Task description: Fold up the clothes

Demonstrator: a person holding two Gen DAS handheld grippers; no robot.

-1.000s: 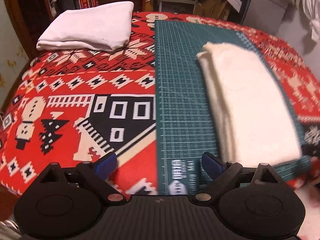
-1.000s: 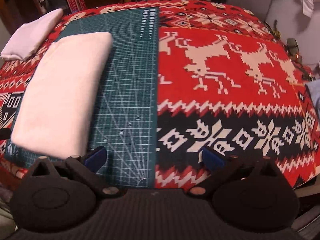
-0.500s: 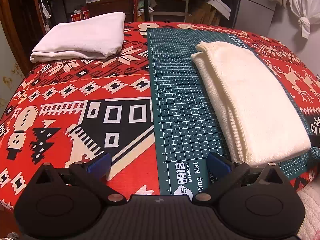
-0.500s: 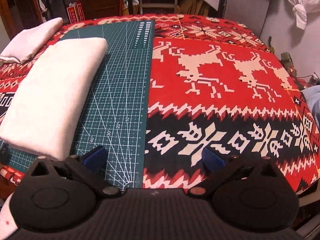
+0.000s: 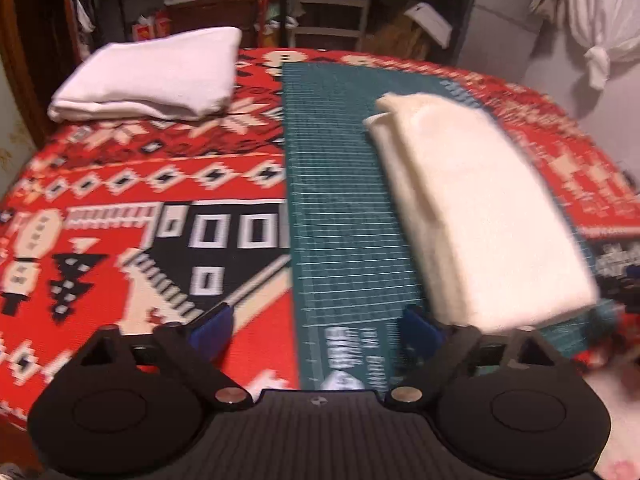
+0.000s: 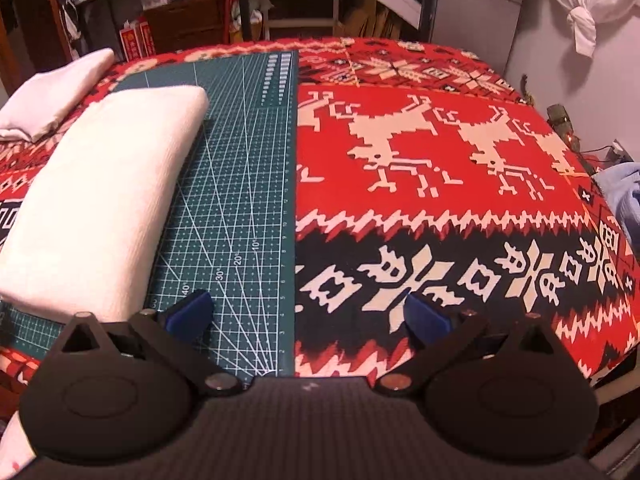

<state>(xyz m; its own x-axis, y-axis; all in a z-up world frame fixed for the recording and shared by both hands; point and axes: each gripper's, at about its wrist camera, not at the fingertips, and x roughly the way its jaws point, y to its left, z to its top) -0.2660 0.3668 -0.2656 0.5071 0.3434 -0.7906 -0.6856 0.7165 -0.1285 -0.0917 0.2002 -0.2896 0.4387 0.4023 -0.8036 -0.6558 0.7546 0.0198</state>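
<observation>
The cream cloth [image 5: 476, 216], folded on the mat [image 5: 340, 200] at the left tool's [image 5: 316, 328] one o'clock, looks soft, light and floppy, best pinched at its near edge; both tools, right [image 6: 306, 314] included, gape empty, the left just narrowing.

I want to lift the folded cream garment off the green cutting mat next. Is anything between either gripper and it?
Nothing visible. The folded cream garment lies alone on the green cutting mat; only bare mat separates it from the open left gripper and the open right gripper. The folded white cloth sits apart, far left.
</observation>
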